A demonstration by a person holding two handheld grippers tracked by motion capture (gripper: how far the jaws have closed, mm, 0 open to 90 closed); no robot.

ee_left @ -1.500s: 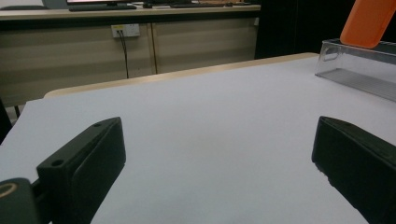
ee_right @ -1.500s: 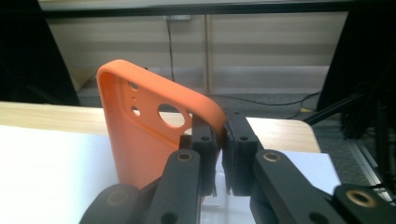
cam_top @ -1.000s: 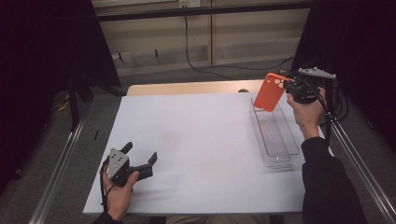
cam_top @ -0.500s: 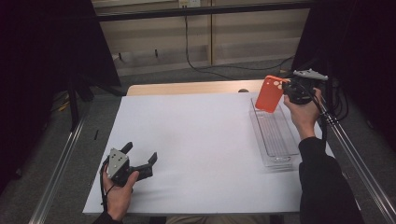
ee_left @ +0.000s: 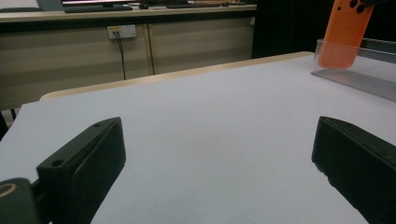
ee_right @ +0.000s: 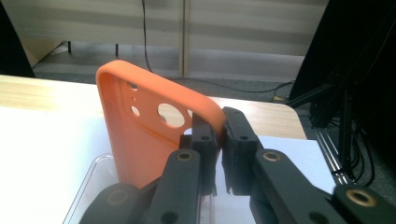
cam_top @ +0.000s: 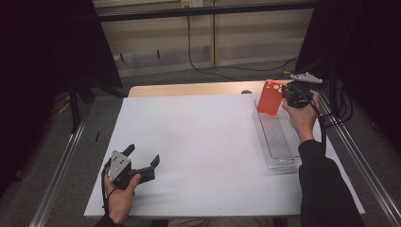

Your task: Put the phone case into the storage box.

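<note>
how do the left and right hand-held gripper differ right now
The left hand-held gripper has its jaws wide apart with nothing between them; the right hand-held gripper is shut on the edge of an orange phone case. The left one sits low on the white table at the near corner; the right one is raised over the clear tray at the far side. Both are black and each is held in a hand.

phone case [ee_right: 140, 135] – orange, matt, smooth, rubbery-looking plastic. tray [cam_top: 279, 142] – clear glossy plastic. table cover [cam_top: 198, 146] – white, matt, paper-like. table edge [cam_top: 189, 89] – pale wood. right gripper [ee_right: 218, 140], left gripper [ee_left: 215, 154] – black matt plastic jaws.
</note>
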